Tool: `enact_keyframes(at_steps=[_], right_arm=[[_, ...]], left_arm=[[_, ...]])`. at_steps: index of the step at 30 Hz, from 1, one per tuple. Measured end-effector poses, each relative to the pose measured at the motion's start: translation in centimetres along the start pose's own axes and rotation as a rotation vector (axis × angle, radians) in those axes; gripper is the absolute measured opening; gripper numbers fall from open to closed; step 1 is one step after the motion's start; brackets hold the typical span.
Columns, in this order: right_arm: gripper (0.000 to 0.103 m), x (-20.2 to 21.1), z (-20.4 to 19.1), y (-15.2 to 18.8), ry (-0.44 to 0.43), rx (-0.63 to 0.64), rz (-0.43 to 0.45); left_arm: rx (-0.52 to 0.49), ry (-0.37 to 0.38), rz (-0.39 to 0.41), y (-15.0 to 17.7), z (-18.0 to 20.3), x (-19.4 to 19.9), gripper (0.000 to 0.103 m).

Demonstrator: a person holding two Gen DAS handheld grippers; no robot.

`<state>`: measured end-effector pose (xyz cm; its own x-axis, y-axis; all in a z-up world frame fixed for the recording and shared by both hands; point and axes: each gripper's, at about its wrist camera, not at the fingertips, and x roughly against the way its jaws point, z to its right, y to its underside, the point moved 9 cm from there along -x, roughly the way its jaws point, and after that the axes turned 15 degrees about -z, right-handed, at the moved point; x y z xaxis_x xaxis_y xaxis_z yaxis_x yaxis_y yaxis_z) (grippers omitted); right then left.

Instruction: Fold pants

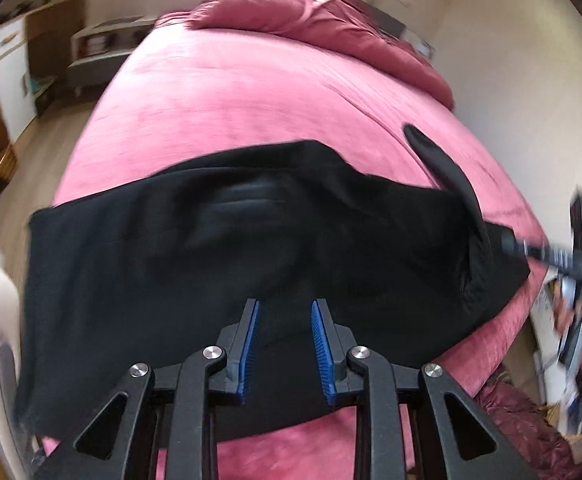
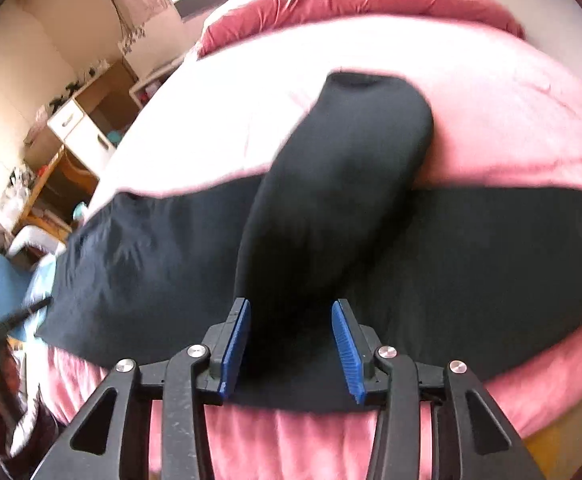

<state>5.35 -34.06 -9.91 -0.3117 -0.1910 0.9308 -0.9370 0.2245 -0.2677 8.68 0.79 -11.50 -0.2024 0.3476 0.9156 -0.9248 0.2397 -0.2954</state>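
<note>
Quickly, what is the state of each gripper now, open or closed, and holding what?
Left gripper: open, holding nothing, above the black fabric pants.
Right gripper: open; a pants fold lies between its pads, not pinched.

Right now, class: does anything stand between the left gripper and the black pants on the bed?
Nothing visible does. In the left wrist view the left gripper has its jaws apart directly over the black pants, which lie across the pink bed. Only dark cloth shows between and beyond the blue pads.

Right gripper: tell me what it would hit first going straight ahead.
The right gripper would likely meet the raised fold of the black fabric pants between its open blue pads, with the pink velvet bedspread beyond.
</note>
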Motion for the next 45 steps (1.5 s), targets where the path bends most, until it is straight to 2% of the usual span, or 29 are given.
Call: enact_keyframes(at_steps=[6,11,14,17,22,24,25,26,31,37,40,43,45], right_arm=[[0.044,-1.5,0.5,-7.9,0.055,-0.048,0.035],[0.044,-5.1,0.4,-15.2,0.124,-0.063,-0.006],[0.044,-7.3,1.3,-18.6,0.175,-0.095,-0.032],[0.044,-9.3,2.2,-21.3,0.227,-0.126,-0.055],[0.044,-12.5,4.3,-23.6,0.305,-0.168,-0.119],[0.041,-13.4,5.0,-23.7,0.328,-0.166,-0.145],[0.029,-13.3,4.9,-23.8,0.332,-0.151,-0.140],[0.007,-13.0,4.7,-23.9,0.329,-0.124,-0.136],[0.006,-8.2,5.2,-22.7,0.224,-0.148,-0.034],[0.006,2.0,7.8,-19.0,0.105,-0.213,0.153],[0.006,7.2,10.2,-16.0,0.049,-0.275,0.239],[0.006,10.7,13.4,-12.5,-0.003,-0.347,0.300],[0.006,12.0,15.5,-10.1,-0.008,-0.397,0.324]], left_arm=[[-0.061,0.004,-0.038,-0.5,3.5,-3.1,0.029],[-0.066,0.008,-0.096,0.2,3.9,-5.6,0.029],[-0.055,0.022,-0.103,0.5,3.7,-6.2,0.029],[-0.032,0.052,-0.108,0.6,3.1,-6.4,0.029],[-0.010,0.083,-0.115,0.5,2.7,-6.6,0.029],[-0.011,0.085,-0.116,0.5,2.7,-6.4,0.030],[-0.011,0.086,-0.116,0.6,2.6,-6.4,0.030],[-0.011,0.086,-0.116,0.6,2.5,-6.3,0.030],[-0.019,0.076,-0.114,0.4,2.7,-6.8,0.030],[-0.033,0.060,-0.116,0.3,3.6,-6.7,0.030],[-0.041,0.050,-0.116,0.2,4.0,-6.3,0.030],[-0.044,0.035,-0.120,0.2,4.4,-6.0,0.030],[-0.047,0.026,-0.120,0.1,4.7,-5.7,0.030]])
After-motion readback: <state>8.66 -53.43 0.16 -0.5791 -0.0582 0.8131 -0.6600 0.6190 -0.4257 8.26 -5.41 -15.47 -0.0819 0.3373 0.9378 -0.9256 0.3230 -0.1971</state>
